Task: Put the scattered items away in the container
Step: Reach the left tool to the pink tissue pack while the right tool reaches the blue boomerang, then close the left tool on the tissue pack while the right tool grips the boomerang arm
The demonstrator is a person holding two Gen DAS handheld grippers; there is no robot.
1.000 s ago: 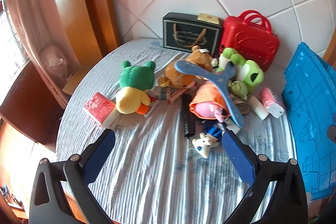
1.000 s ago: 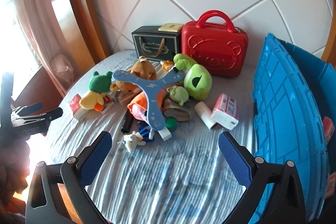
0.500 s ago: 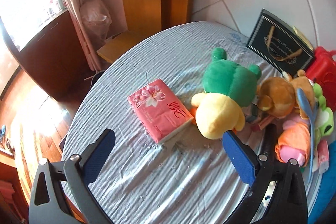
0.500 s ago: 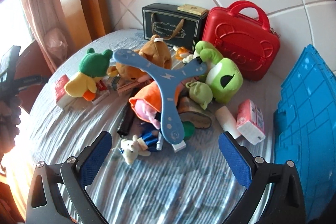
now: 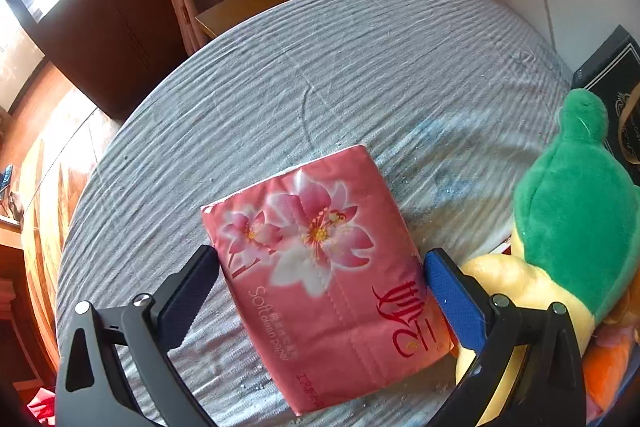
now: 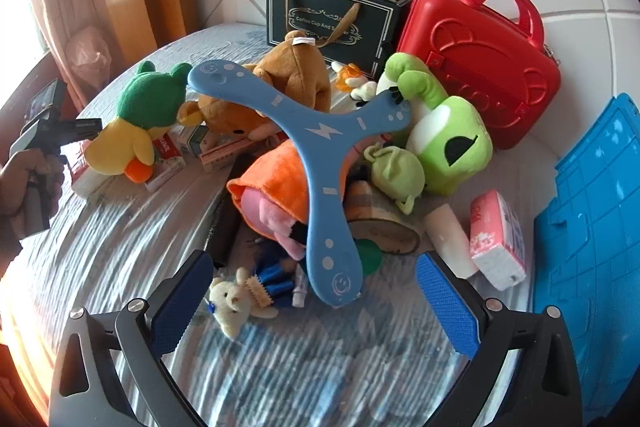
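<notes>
Left gripper (image 5: 320,279) spread wide, straddling the pink tissue pack (image 5: 320,267) at lower centre of the left wrist view, pads beside its long edges, not yet clamped. Probably light, soft, slick-wrapped: best pinched across the narrow middle. Green-and-yellow plush (image 5: 560,227) just beside, right. Right gripper (image 6: 314,307) likewise apart, empty, before the blue boomerang (image 6: 316,155); blue container (image 6: 592,247) at right edge.

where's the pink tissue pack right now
In the left wrist view the pink tissue pack lies flat on the grey tablecloth between the open left gripper's fingers, beside the green-and-yellow plush.
</notes>
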